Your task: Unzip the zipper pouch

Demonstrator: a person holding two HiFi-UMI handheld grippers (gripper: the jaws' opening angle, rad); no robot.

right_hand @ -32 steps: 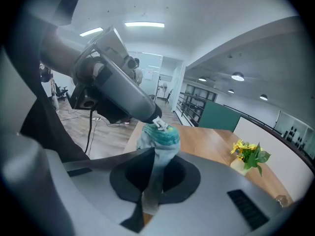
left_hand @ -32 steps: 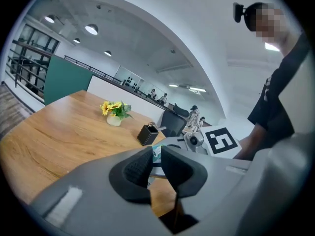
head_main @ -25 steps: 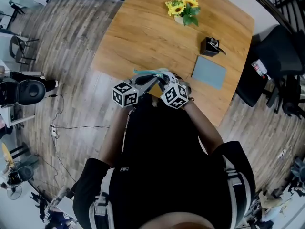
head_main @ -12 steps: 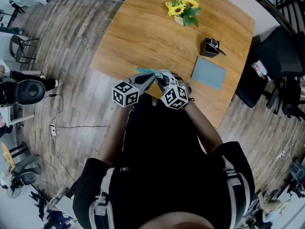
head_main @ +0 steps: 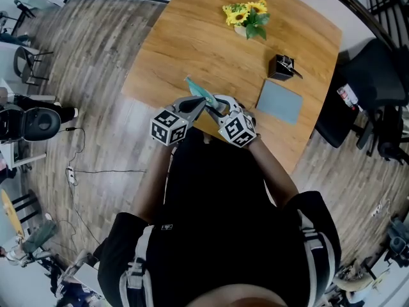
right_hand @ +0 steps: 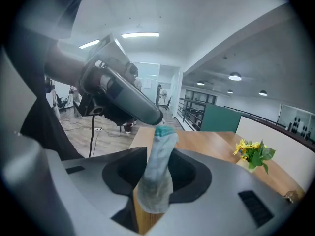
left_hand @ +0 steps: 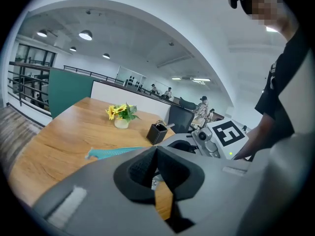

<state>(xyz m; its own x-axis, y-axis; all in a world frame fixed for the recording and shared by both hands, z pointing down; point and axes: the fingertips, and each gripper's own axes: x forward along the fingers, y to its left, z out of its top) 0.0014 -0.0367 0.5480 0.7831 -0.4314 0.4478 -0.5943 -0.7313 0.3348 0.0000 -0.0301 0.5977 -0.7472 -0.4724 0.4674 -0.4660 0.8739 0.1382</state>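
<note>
Left claw [left_hand: 156, 149] clamped on zipper pouch [right_hand: 162, 144]; right claw [right_hand: 157, 175] jaws just opened, standing loosely around it; the single grip could slip

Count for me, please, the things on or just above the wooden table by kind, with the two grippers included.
Zipper pouch: 1
Pot of yellow flowers: 1
Black holder: 1
Grey-blue flat pad: 1
Grippers, the left gripper and the right gripper: 2
Total: 6
</note>
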